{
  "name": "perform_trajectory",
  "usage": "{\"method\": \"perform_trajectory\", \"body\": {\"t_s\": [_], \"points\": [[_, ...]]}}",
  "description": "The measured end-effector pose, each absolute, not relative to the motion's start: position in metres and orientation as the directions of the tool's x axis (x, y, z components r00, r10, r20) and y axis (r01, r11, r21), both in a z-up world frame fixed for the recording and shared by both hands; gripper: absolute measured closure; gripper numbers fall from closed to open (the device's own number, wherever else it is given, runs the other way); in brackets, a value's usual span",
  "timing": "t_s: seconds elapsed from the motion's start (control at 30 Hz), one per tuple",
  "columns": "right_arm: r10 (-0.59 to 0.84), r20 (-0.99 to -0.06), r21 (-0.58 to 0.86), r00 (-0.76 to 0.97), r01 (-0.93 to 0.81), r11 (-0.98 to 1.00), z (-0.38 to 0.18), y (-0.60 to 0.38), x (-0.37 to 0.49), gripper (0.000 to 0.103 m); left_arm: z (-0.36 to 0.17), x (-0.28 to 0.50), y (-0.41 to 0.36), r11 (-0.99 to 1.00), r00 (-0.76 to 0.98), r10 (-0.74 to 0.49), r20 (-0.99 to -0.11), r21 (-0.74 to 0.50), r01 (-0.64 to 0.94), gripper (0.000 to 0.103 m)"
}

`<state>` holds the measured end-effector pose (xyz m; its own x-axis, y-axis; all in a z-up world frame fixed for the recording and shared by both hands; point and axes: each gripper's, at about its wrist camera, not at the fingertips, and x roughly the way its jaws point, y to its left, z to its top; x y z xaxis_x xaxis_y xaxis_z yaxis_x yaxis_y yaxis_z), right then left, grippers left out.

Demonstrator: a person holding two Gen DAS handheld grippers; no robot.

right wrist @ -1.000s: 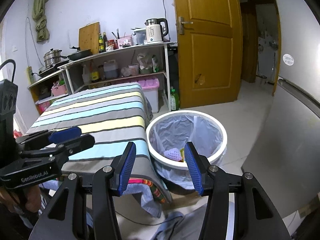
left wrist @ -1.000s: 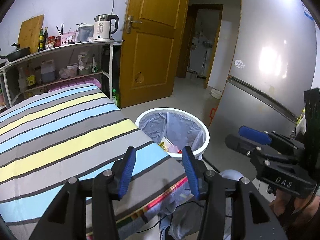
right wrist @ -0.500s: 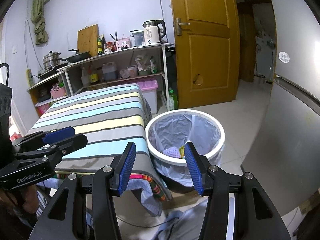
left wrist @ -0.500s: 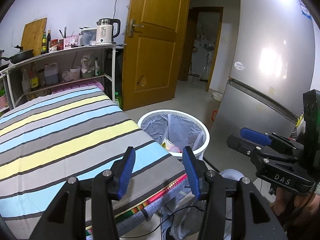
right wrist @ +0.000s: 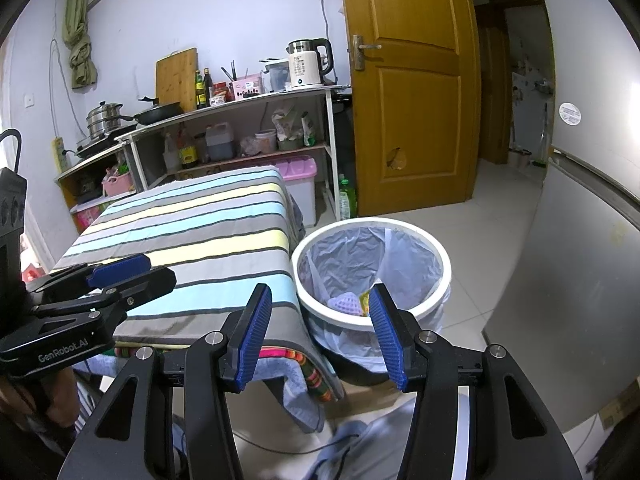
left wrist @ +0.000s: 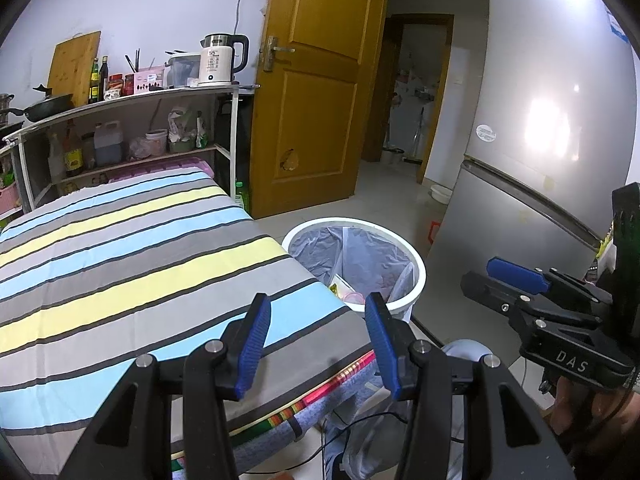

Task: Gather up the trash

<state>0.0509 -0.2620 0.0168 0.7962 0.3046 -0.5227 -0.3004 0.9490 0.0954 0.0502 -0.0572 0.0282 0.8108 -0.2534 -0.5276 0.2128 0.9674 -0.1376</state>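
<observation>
the trash (right wrist: 347, 302), a pale purple lump and a yellow wrapper, lies in the bottom of the white bin (right wrist: 434, 248) with its grey liner, standing on the floor just beside the corner of the striped table (left wrist: 120, 264). the left gripper (left wrist: 318, 340) hangs over that table corner with its blue fingers spread wide and empty, "genrobot.ai" printed on its side in the right wrist view. the right gripper (right wrist: 320, 338) is just as wide and empty in front of the bin, marked "das", and the white kettle (right wrist: 306, 65) on the shelf reads "55".

"DAS" in white on the black body of the right gripper (left wrist: 516, 276), lower right of left wrist view. "GenRobot.AI" on the left gripper (right wrist: 120, 266) body, lower left of right wrist view. "55" on the white kettle (left wrist: 218, 60), upper centre.
</observation>
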Motion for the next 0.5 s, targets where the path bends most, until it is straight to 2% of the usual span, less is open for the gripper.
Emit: {"method": "perform_trajectory", "body": {"t_s": [0.5], "points": [[0.306,-0.526,0.095,0.793,-0.303,0.948,0.0167,-0.2608,0.0514,0.051,0.0277,0.0508,-0.0571,0.973,0.817,-0.229,-0.53,-0.124,0.193,0.052]]}}
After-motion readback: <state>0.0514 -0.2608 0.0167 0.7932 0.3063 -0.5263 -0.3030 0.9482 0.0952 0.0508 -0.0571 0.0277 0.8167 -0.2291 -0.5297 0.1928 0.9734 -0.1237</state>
